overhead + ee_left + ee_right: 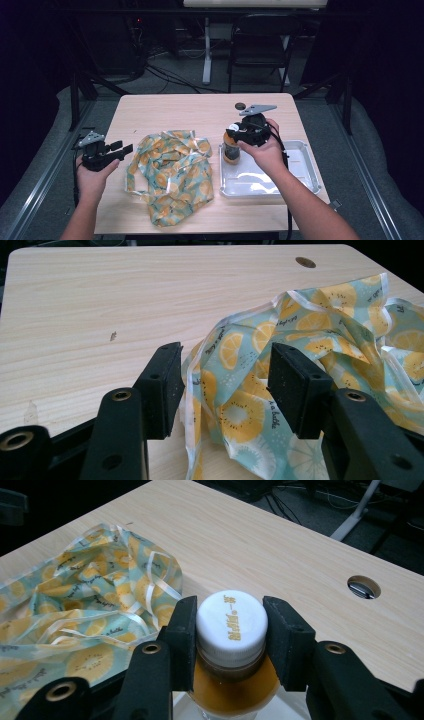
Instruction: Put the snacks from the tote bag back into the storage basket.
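A: How will that bottle [232,680] handle?

B: It looks heavy for its size, full of amber liquid, with hard, smooth sides. The right gripper [245,131] has its fingers [182,640] clamped on the white cap [231,621], a ribbed and firm place to hold. It stands upright at the tray's [305,170] 9 o'clock edge.

A: Any writing?

B: Small gold print on the cap, too fine to read.

A: And the bag [170,172]?

B: It is soft, light and crinkly, so it will sag. It lies crumpled mid-desk [200,110], at 9 o'clock from the bottle. The lemon-slice pattern carries tiny script I cannot make out. Its white trimmed edge [189,390] looks the best grab.

A: The left gripper [112,150]?

B: Its fingers [162,385] are spread wide at the bag's edge, pinching nothing.
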